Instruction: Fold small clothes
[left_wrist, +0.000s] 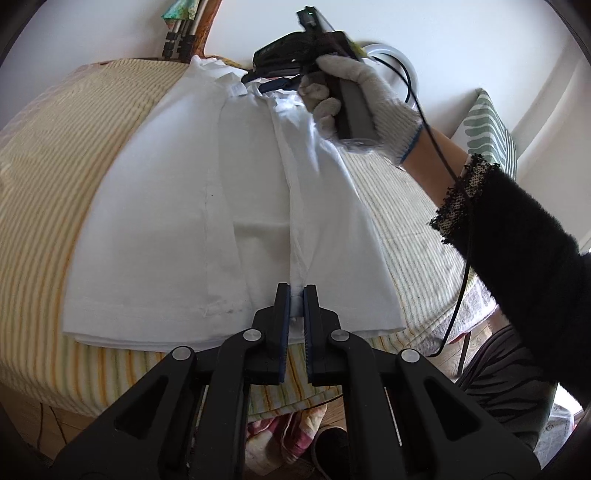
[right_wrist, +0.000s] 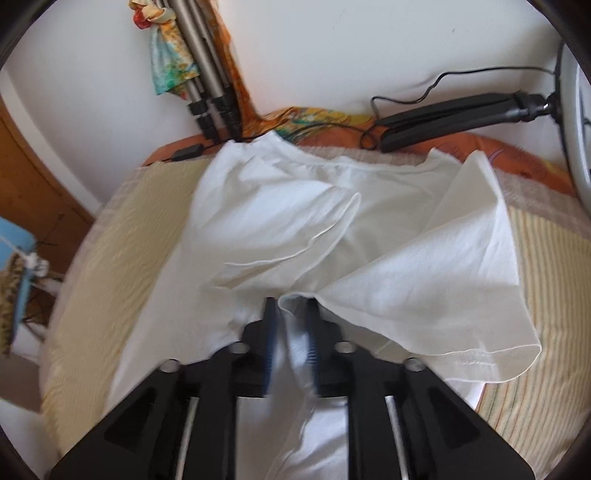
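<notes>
A worktop (left_wrist: 44, 155), covered with a yellow-and-green striped cloth, is seen in both views; its far edge is hidden behind the garment and a patterned orange cloth (right_wrist: 509, 155). A white garment (left_wrist: 177, 206) is laid flat across the worktop, partly folded lengthwise, with a loose flap (right_wrist: 436, 266) raised on the right in the right wrist view, which is blurred. A folded black tripod (right_wrist: 454, 114) is seen lying at the far edge. The left hand-held gripper (left_wrist: 296, 295) is clamped on the garment's near hem, a thin fold of white cloth being pinched between its pads. The right hand-held gripper (right_wrist: 290, 314), held by a gloved hand (left_wrist: 354, 99), is seen part-way open at the collar end; cloth lies between its jaws, but no pressing can be made out.
</notes>
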